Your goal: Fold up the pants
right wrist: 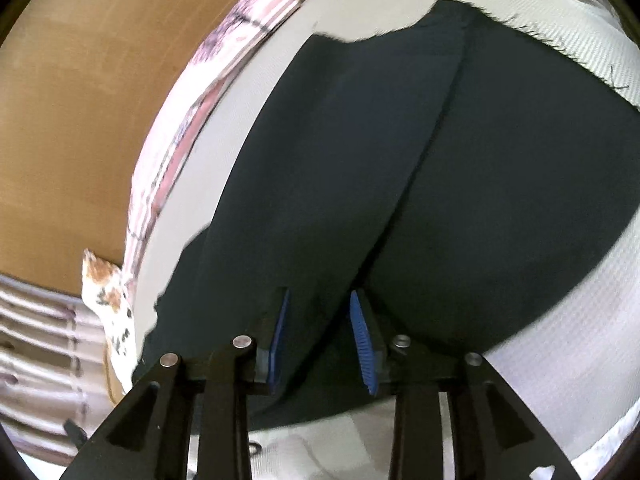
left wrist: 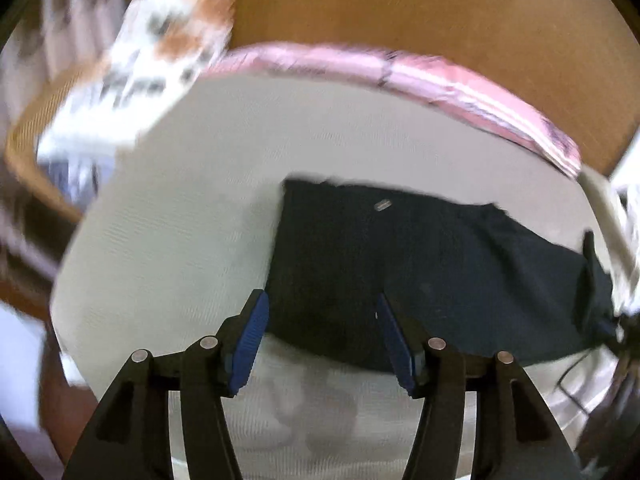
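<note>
Left gripper (left wrist: 322, 340): jaws stand apart with nothing between the blue pads (left wrist: 250, 346); it hangs above the near edge of the pants (left wrist: 400, 272).
Right gripper (right wrist: 320, 334): jaws partly open, dark cloth between the pads, not visibly pinched.
Step in hand: likely letting go after a fold; lift both clear straight upward so no layer drags.
Pants: dark, doubled, fairly flat on the pale mat (left wrist: 168, 240); one seam ridge (right wrist: 436, 128) runs lengthwise; far edge ragged.

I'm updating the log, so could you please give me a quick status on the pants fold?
Left gripper open, nothing held. Right gripper open over the pants, no grip. Pants flat on white sheet. Nothing in the way.
</note>
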Motion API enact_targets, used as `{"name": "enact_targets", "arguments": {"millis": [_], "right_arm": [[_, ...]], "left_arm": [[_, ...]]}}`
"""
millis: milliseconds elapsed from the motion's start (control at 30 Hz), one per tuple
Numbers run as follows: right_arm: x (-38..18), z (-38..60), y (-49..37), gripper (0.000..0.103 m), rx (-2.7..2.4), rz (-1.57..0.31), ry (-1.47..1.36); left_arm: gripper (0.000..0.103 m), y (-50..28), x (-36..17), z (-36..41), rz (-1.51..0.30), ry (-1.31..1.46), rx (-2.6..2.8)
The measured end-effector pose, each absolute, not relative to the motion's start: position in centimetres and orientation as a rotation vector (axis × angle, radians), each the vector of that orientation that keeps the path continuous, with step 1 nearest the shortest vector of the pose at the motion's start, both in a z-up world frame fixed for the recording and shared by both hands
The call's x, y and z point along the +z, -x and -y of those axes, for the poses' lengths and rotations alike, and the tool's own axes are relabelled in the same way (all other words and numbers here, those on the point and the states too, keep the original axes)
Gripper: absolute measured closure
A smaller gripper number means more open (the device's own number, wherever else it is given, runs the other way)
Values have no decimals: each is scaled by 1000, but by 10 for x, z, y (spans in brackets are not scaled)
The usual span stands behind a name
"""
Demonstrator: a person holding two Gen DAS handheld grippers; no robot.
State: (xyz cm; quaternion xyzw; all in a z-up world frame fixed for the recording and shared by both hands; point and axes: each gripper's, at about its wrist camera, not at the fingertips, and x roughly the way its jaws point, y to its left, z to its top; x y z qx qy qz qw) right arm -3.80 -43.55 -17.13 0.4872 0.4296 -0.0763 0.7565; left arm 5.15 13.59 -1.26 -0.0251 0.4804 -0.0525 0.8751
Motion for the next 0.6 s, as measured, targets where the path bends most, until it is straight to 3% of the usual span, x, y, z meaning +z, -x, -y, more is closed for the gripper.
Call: {"name": "enact_targets", "arguments": {"millis": [133, 467, 600], "right_arm": [[-177, 466, 31, 75, -174, -906, -1116], [-181, 529, 14, 79, -211, -882, -1121], [-182, 550, 8, 80, -227, -872, -1123]], "left_arm": [[46, -47, -3, -62, -935, -86, -308], [46, -34, -38, 137, -925, -338, -781], [46, -17, -53, 178, -943, -398, -901]]}}
